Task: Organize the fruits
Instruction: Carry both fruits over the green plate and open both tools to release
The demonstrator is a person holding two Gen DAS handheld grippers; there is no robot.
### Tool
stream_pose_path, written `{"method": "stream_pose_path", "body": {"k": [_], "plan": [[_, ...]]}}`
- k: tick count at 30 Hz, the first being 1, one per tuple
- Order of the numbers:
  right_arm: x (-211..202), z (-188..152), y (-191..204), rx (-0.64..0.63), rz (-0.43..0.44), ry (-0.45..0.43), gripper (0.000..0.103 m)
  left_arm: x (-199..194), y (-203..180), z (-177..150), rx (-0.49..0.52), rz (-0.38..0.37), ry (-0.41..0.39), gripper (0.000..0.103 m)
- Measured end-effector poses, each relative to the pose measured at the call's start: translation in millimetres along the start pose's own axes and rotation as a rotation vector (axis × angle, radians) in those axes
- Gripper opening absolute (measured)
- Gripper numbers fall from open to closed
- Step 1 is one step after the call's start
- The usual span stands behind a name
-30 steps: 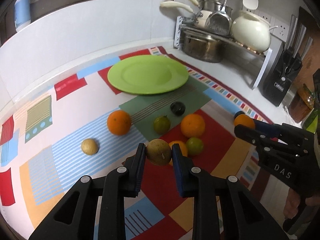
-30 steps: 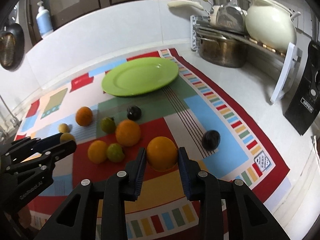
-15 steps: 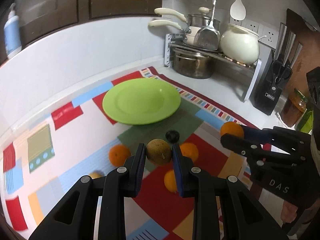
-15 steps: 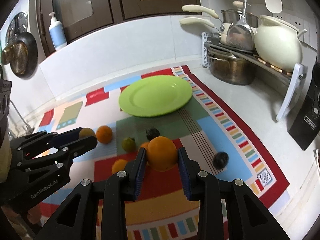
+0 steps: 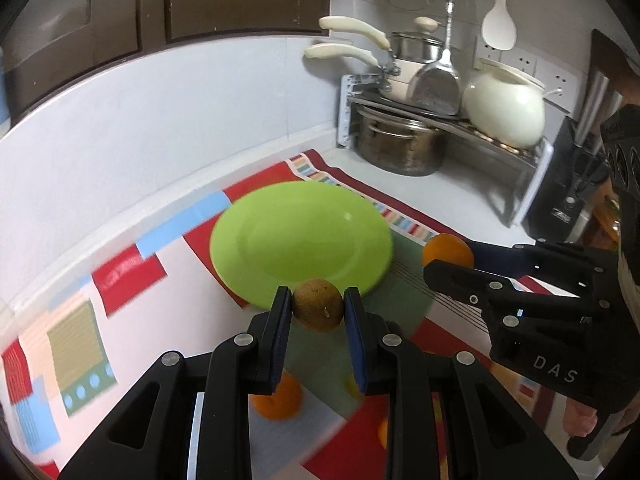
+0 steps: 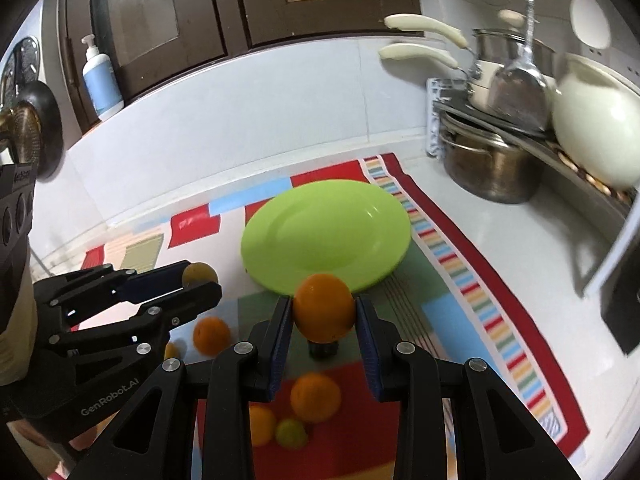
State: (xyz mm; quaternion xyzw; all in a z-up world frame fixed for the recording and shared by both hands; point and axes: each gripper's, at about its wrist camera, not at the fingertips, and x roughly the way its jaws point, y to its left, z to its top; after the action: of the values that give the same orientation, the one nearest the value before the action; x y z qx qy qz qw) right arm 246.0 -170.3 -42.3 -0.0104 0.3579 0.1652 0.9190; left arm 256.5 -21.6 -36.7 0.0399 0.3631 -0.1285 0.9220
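Note:
My left gripper [image 5: 318, 310] is shut on a brown round fruit [image 5: 318, 307] and holds it in the air just short of the near rim of the green plate [image 5: 300, 236]. My right gripper [image 6: 323, 312] is shut on an orange [image 6: 324, 307], also raised before the plate [image 6: 326, 234]. Each gripper shows in the other's view: the right one with its orange [image 5: 447, 250], the left one with its brown fruit [image 6: 199, 274]. Loose fruits lie on the mat below: oranges [image 6: 316, 398] [image 6: 212, 335] [image 5: 276, 398], a green one [image 6: 291, 433] and a dark one [image 6: 323, 349].
A colourful patchwork mat [image 6: 472, 280] covers the counter. A dish rack with pots [image 5: 404, 148], a ladle and a cream teapot [image 5: 504, 114] stands at the back right. A knife block [image 5: 568, 200] is at the far right. A soap bottle [image 6: 100, 84] stands on the ledge.
Both grippers have risen off the mat with their fruits and moved forward toward the green plate. The loose fruits now lie beneath and behind the fingertips.

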Motion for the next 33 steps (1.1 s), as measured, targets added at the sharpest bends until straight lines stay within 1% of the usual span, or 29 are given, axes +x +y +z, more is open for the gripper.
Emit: {"method": "stream_pose_path", "body": {"k": [6, 12, 17, 24, 32, 33], "plan": [[31, 25, 0, -0.019, 0.0, 0.036, 0.033, 23, 14, 19, 0.008, -0.01, 0.033, 0.027], [60, 37, -3, -0.019, 0.005, 0.088, 0.033, 51, 22, 29, 0.007, -0.03, 0.085, 0.027], [81, 41, -6, -0.006, -0.001, 0.119, 0.033, 77, 30, 31, 0.008, -0.049, 0.139, 0.027], [108, 41, -10, 0.012, -0.002, 0.166, 0.033, 101, 37, 28, 0.013, -0.065, 0.185, 0.027], [127, 40, -10, 0.007, 0.003, 0.199, 0.033, 116, 41, 27, 0.004, -0.079, 0.212, 0.027], [128, 40, -10, 0.007, 0.004, 0.201, 0.033, 117, 41, 27, 0.005, -0.08, 0.208, 0.029]]}}
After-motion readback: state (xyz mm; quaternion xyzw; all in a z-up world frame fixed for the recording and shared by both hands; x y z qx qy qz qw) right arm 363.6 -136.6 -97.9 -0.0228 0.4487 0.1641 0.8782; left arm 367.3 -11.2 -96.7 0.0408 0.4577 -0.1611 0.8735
